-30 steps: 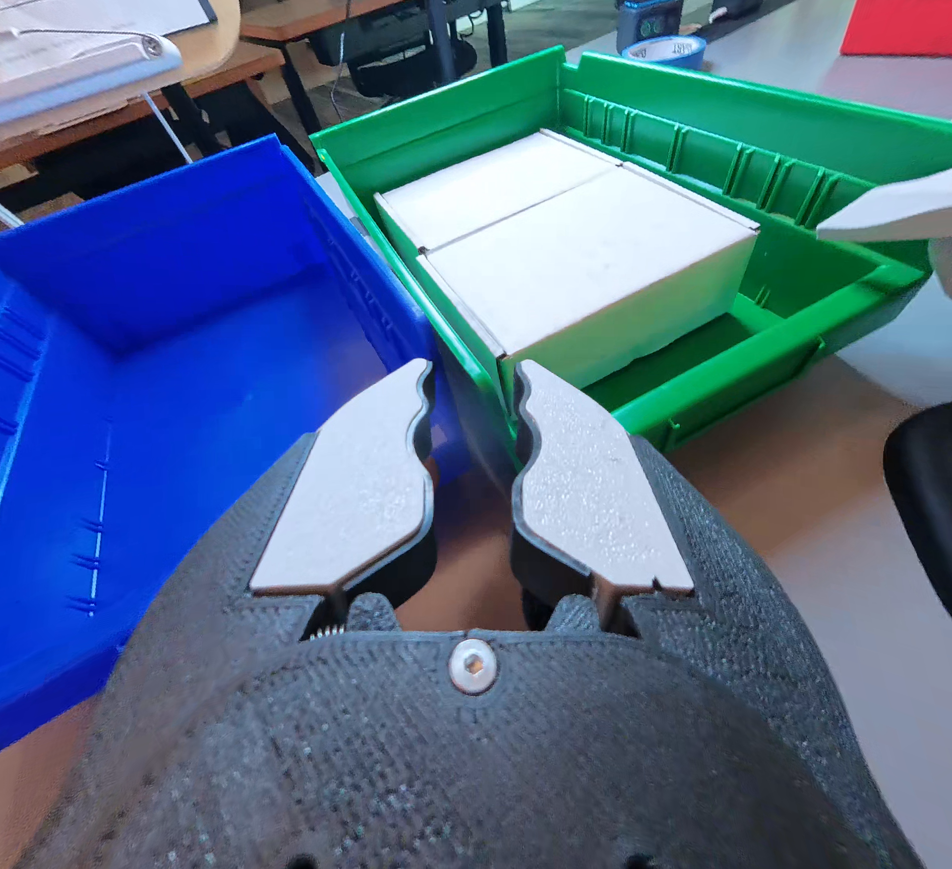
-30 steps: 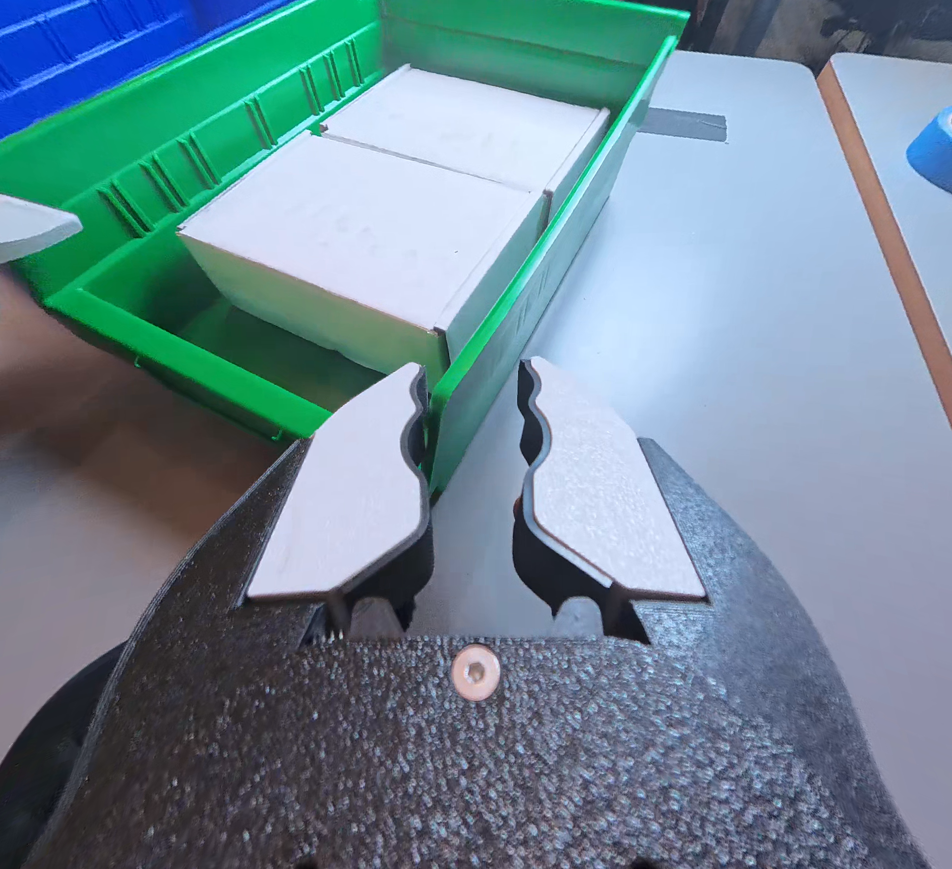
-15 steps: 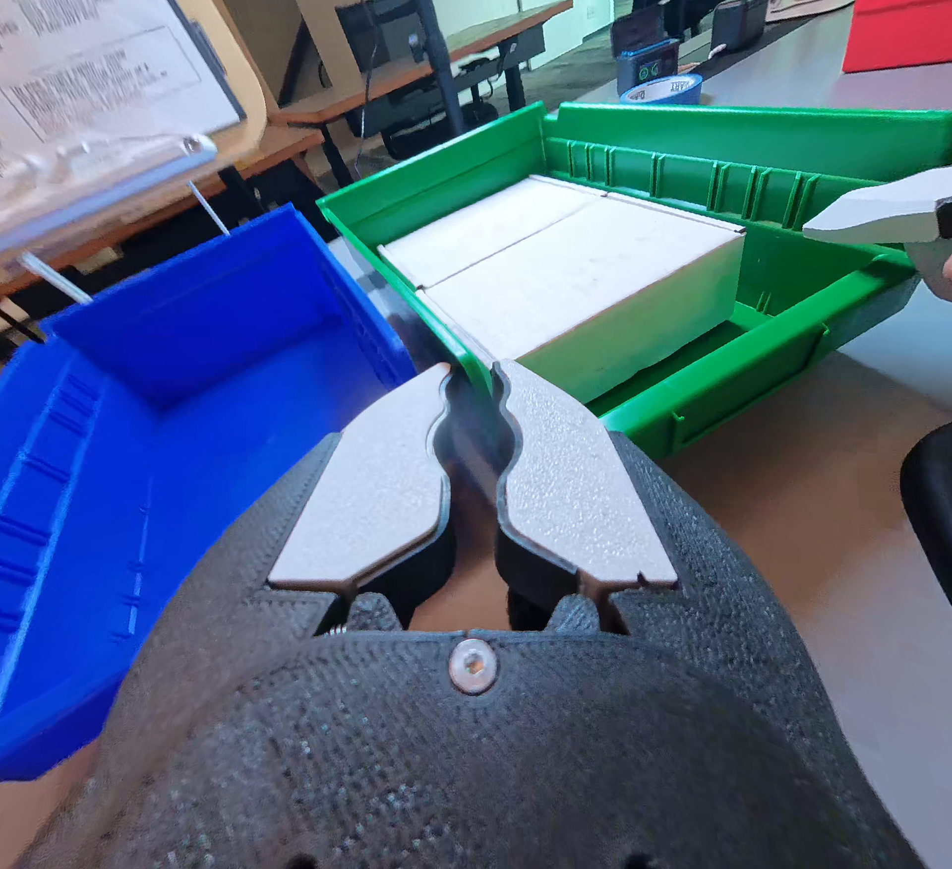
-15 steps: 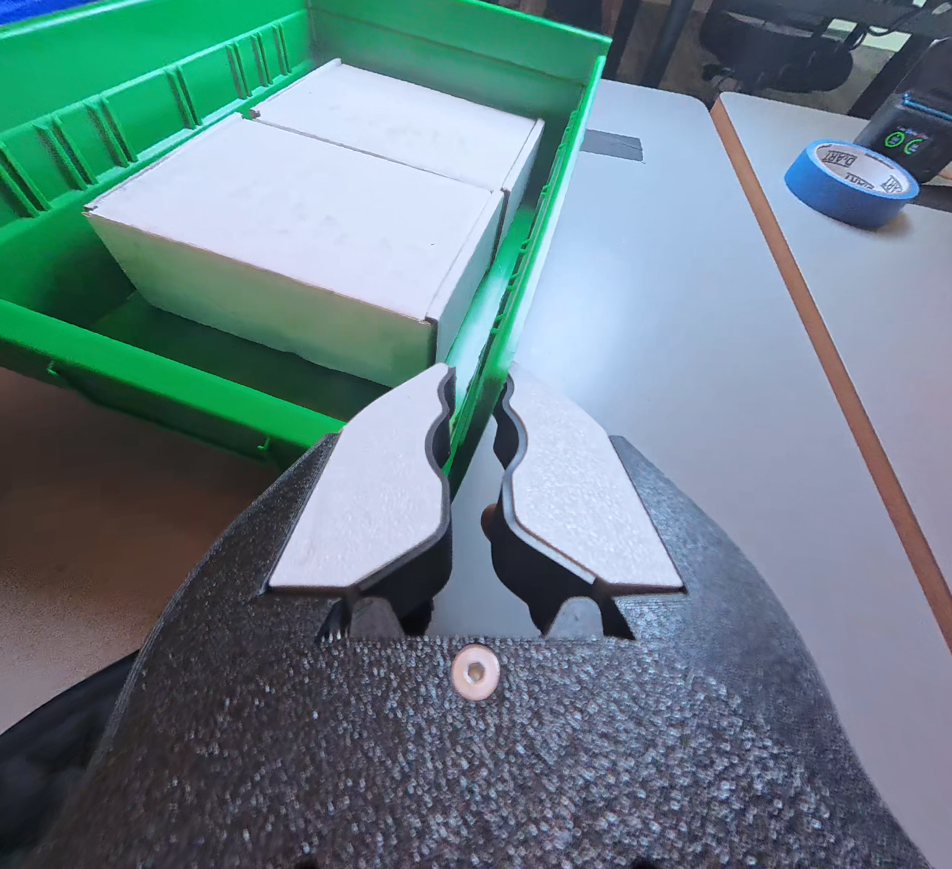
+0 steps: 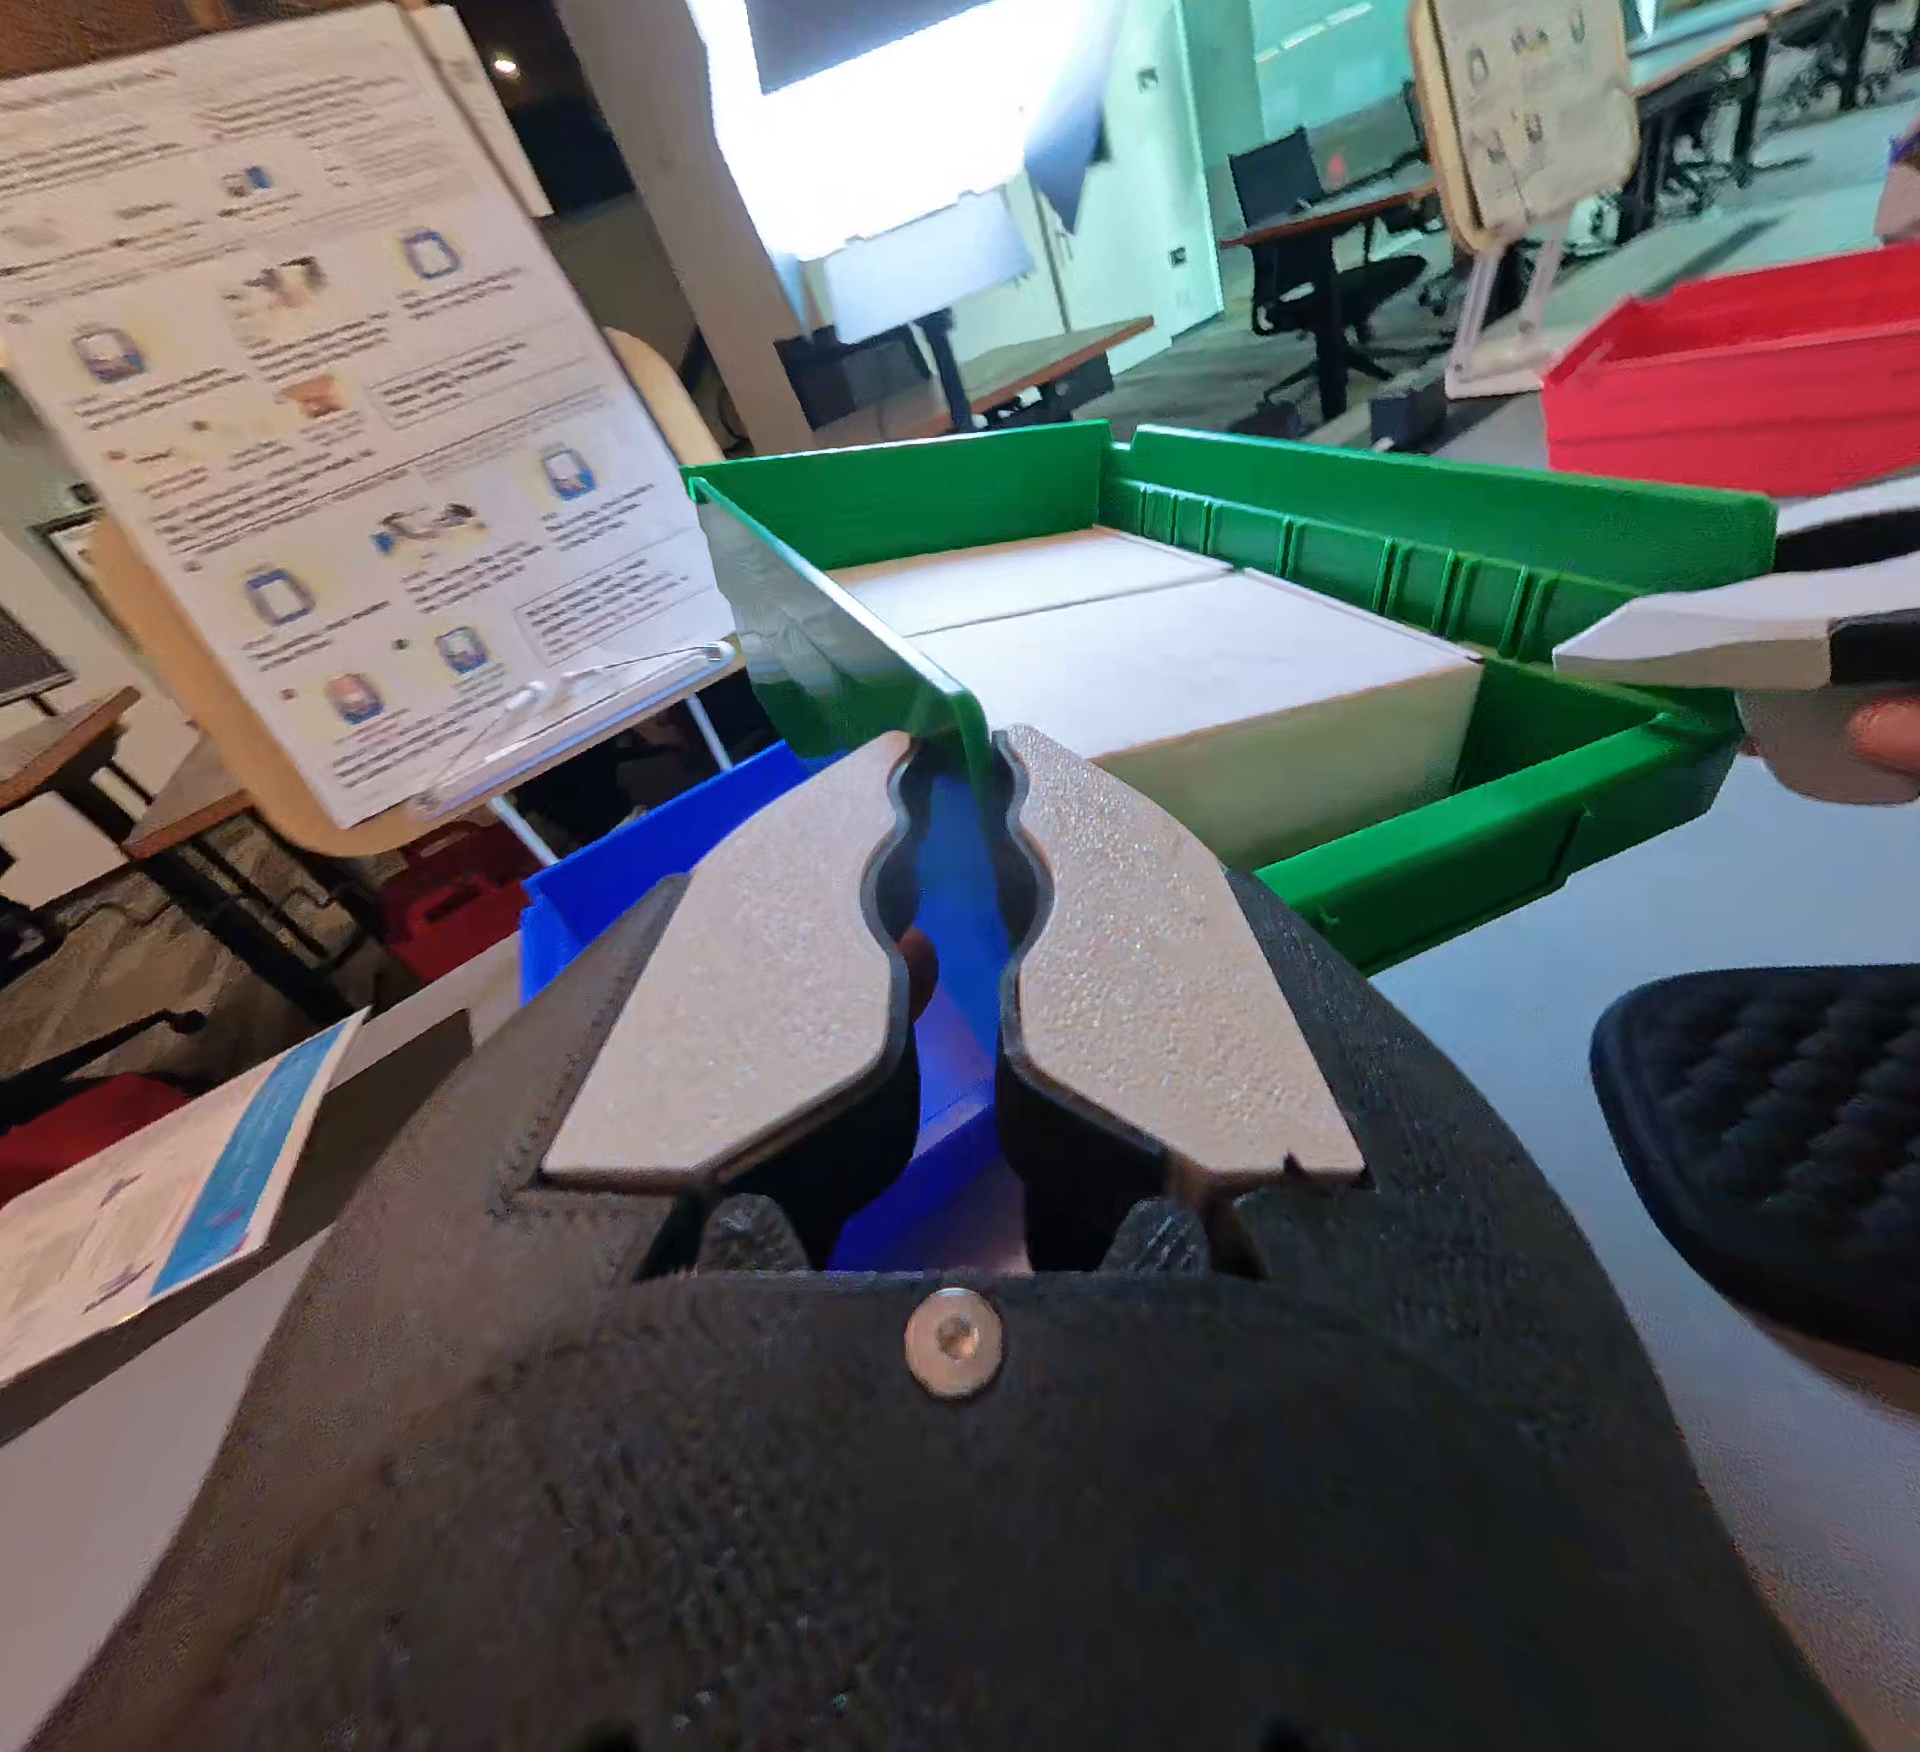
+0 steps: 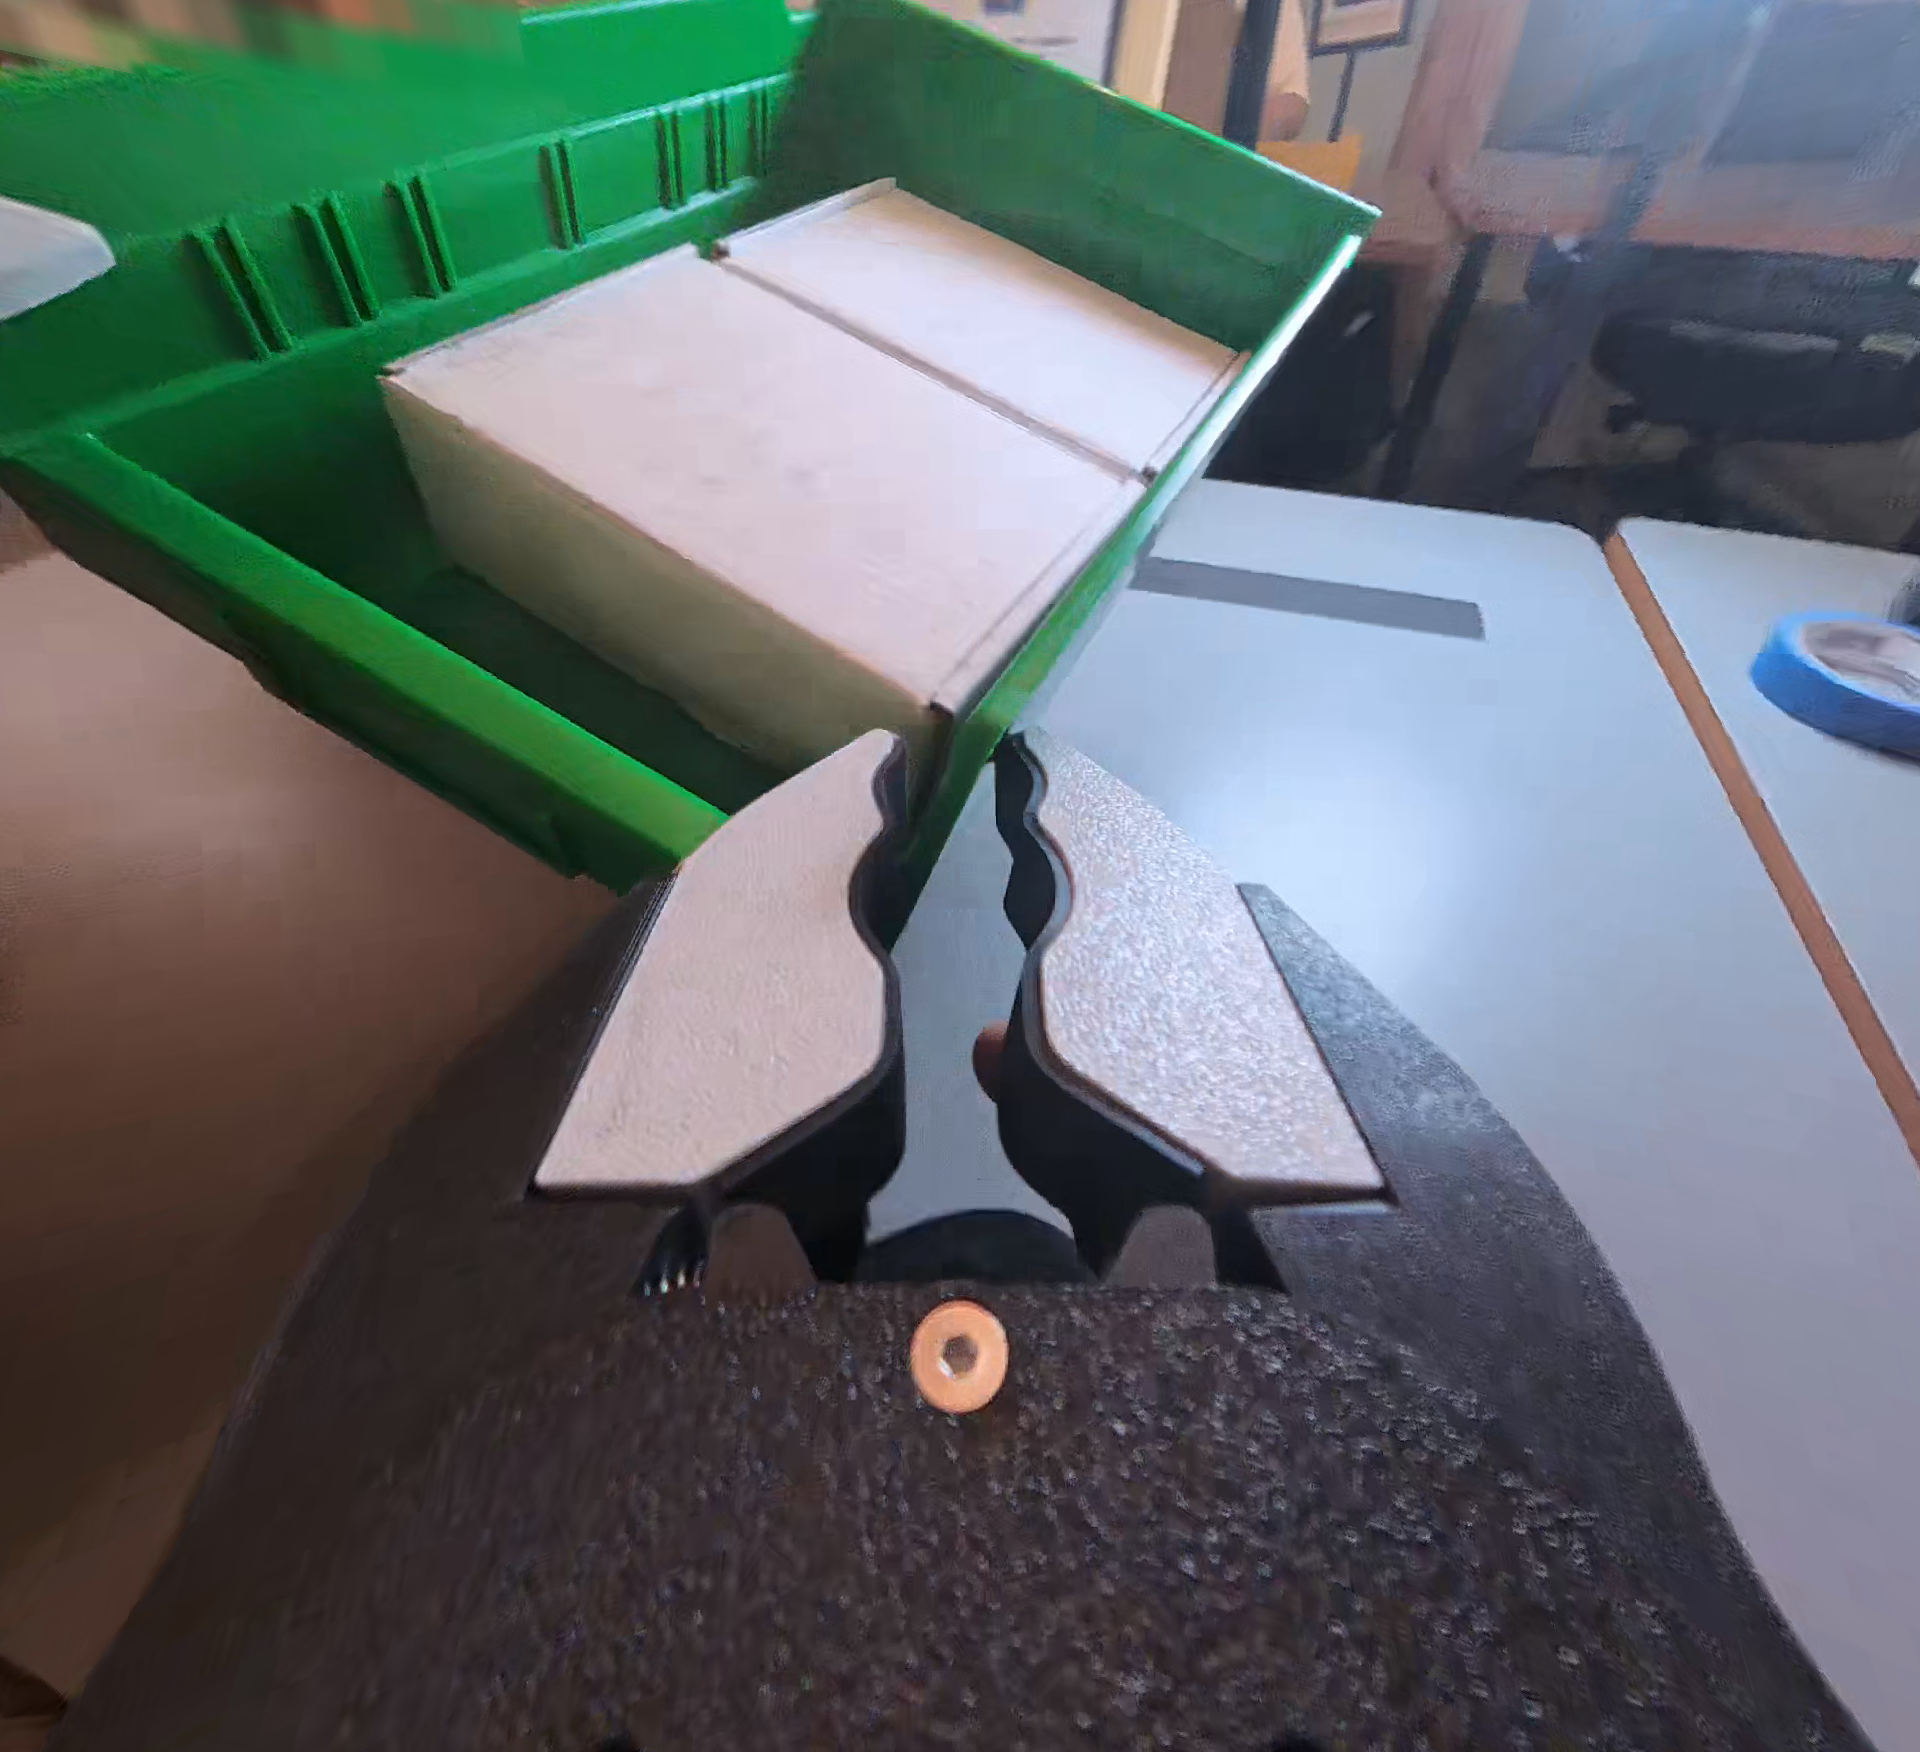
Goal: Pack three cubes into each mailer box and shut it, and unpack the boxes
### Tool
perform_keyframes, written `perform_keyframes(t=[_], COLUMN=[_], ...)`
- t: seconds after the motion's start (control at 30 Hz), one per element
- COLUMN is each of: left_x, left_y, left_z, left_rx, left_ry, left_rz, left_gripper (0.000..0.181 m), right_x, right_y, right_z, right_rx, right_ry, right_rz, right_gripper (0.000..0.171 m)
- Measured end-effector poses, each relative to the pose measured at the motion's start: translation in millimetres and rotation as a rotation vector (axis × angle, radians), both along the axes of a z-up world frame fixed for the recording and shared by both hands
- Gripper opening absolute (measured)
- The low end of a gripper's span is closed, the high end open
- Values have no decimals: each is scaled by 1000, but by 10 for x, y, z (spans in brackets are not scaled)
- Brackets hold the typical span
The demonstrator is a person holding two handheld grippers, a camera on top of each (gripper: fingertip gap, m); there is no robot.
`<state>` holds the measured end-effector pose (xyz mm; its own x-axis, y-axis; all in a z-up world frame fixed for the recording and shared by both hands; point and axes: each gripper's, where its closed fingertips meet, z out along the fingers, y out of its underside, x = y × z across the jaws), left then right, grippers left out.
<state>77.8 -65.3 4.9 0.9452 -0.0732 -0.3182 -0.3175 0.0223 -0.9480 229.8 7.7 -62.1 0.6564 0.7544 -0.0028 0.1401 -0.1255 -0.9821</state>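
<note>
A green bin (image 5: 1455, 507) holds two shut white mailer boxes side by side, a near one (image 5: 1195, 653) and a far one (image 5: 1018, 570). My left gripper (image 5: 954, 746) is shut on the bin's left wall. My right gripper (image 6: 951, 746) is shut on the bin's right wall (image 6: 1039, 123), close to the near box (image 6: 748, 497), with the far box (image 6: 987, 320) behind it. The bin hangs tilted above the table between both grippers. The right gripper's tip also shows in the left wrist view (image 5: 1714, 632). No cubes are in view.
A blue bin (image 5: 665, 871) lies below and left of the green one. A red bin (image 5: 1745, 372) stands at the back right. An instruction sheet on a stand (image 5: 312, 414) is at the left. A blue tape roll (image 6: 1839, 674) and a grey tape strip (image 6: 1309, 596) lie on the grey table. The gap from one gripper's tips to the other's is roughly 20 cm.
Both grippers have closed on the green bin's side walls and raised it off the table. The views have tipped up, and the blue bin is now below.
</note>
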Motion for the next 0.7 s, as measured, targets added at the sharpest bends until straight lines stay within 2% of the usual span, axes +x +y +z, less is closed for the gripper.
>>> perform_keyframes(t=[0.2, 0.4, 0.57, 0.7], left_x=[-895, -1843, -2455, -2903], left_y=[-841, -1690, -2188, -2307], left_z=[377, 407, 273, -107], left_rx=[92, 93, 65, -17], left_ry=[-63, -129, -125, -148], left_rz=[192, 395, 485, 529], left_gripper=[11, 11, 12, 12], right_x=[-1098, -2225, -3012, -3464], right_y=[-558, -1158, -1544, -1660], right_z=[295, 411, 207, -180], right_rx=[79, 101, 70, 47], right_ry=[-68, -128, -142, -166], right_rz=[243, 467, 613, 653], right_gripper=[16, 16, 16, 16])
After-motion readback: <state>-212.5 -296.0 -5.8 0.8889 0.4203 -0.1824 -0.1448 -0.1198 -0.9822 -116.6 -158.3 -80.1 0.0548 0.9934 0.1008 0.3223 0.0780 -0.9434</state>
